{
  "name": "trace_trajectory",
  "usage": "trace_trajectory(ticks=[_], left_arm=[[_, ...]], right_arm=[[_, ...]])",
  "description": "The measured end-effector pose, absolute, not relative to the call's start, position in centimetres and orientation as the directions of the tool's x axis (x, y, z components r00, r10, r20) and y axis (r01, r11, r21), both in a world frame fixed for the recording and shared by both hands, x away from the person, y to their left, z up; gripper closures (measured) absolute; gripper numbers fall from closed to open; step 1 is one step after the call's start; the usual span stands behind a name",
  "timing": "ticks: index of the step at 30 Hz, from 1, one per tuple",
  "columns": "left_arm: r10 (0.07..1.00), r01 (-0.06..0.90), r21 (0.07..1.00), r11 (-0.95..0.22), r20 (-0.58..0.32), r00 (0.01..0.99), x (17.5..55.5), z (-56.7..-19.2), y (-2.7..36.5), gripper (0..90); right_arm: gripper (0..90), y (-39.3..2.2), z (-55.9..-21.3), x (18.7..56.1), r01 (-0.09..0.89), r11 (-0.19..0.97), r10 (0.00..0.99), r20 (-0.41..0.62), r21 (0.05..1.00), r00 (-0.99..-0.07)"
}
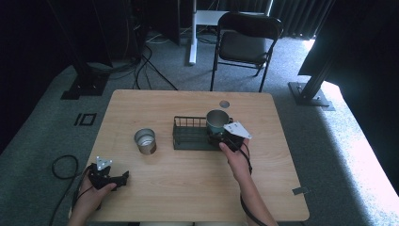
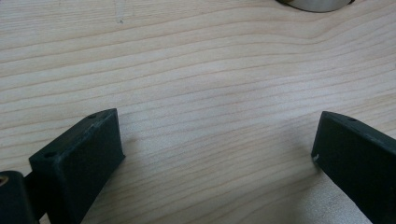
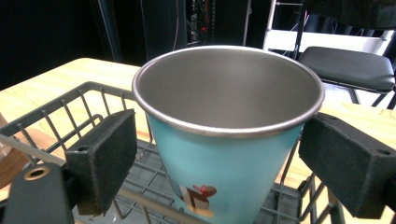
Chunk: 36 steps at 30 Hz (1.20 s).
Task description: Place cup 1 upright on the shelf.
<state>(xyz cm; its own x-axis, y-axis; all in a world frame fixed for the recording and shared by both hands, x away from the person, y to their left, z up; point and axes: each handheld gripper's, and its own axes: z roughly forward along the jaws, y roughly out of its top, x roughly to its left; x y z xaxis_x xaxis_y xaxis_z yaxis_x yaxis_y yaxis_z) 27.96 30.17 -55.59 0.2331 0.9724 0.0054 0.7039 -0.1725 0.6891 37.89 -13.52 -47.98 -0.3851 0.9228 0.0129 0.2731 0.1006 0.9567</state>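
Here the right gripper (image 1: 221,136) sits at the near right corner of the dark green wire rack (image 1: 190,133), which lies near the middle of the pale wooden worktop (image 1: 188,188). The turquoise metal cup with a bare steel rim (image 1: 217,121) stands upright in the right end of that rack. In the right gripper view the cup (image 3: 224,154) is between the two black jaws, with a small red and white print low on its side. The jaws are spread wider than the cup; a gap shows between the left jaw and the cup's wall, and the right jaw lies just beside the rim, though whether it touches cannot be told. The rack's wires (image 3: 70,112) run behind and below the cup.

The left gripper (image 1: 109,177) is held low at the near left of the worktop, well apart from the rack. In the left gripper view its jaws stand wide apart over bare wood grain (image 2: 210,84) with nothing between them.

A plain silver metal cup (image 1: 145,141) stands upright on the worktop just left of the rack, and its lower edge (image 2: 317,4) peeks in at the top of the left gripper view. Beyond the worktop a black folding chair (image 1: 244,42) stands on the grey carpet (image 1: 42,127).
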Motion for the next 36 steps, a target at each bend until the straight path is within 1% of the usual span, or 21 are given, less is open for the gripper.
trace_trajectory(ticks=[4, 9, 13, 15, 20, 25, 29, 36], left_arm=[[0.972, 0.704, 0.689, -0.173, 0.006, 0.233, 28.0, -55.6, 30.2, 2.4], [0.972, 0.704, 0.689, -0.173, 0.006, 0.233, 28.0, -55.6, 30.2, 2.4], [0.972, 0.704, 0.689, -0.173, 0.006, 0.233, 28.0, -55.6, 30.2, 2.4], [0.972, 0.704, 0.689, -0.172, 0.005, 0.233, 28.0, -55.6, 30.2, 2.4], [0.972, 0.704, 0.688, -0.175, 0.007, 0.234, 28.0, -55.6, 30.2, 2.4], [0.972, 0.704, 0.688, -0.175, 0.007, 0.234, 28.0, -55.6, 30.2, 2.4], [0.972, 0.704, 0.688, -0.174, 0.007, 0.234, 28.0, -55.6, 30.2, 2.4], [0.972, 0.704, 0.688, -0.175, 0.007, 0.234, 28.0, -55.6, 30.2, 2.4]], right_arm=[[11.5, -14.0, -47.8, 37.4, 0.261, 0.130, 0.909, -0.010, 0.957, -0.416], [11.5, -14.8, -47.6, 36.8, 0.272, 0.115, 0.903, 0.014, 0.955, -0.430], [11.5, -15.3, -47.4, 36.3, 0.286, 0.134, 0.893, 0.009, 0.949, -0.450], [11.5, -15.7, -47.3, 36.0, 0.293, 0.127, 0.886, 0.025, 0.948, -0.462], [11.5, -16.2, -47.2, 35.6, 0.293, 0.127, 0.883, 0.027, 0.948, -0.469], [11.5, -16.9, -47.4, 35.1, 0.302, 0.124, 0.869, 0.043, 0.945, -0.493], [11.5, -17.5, -47.7, 34.7, 0.301, 0.150, 0.854, 0.030, 0.942, -0.520], [11.5, -18.6, -48.3, 34.2, 0.313, 0.150, 0.846, 0.043, 0.938, -0.532]])
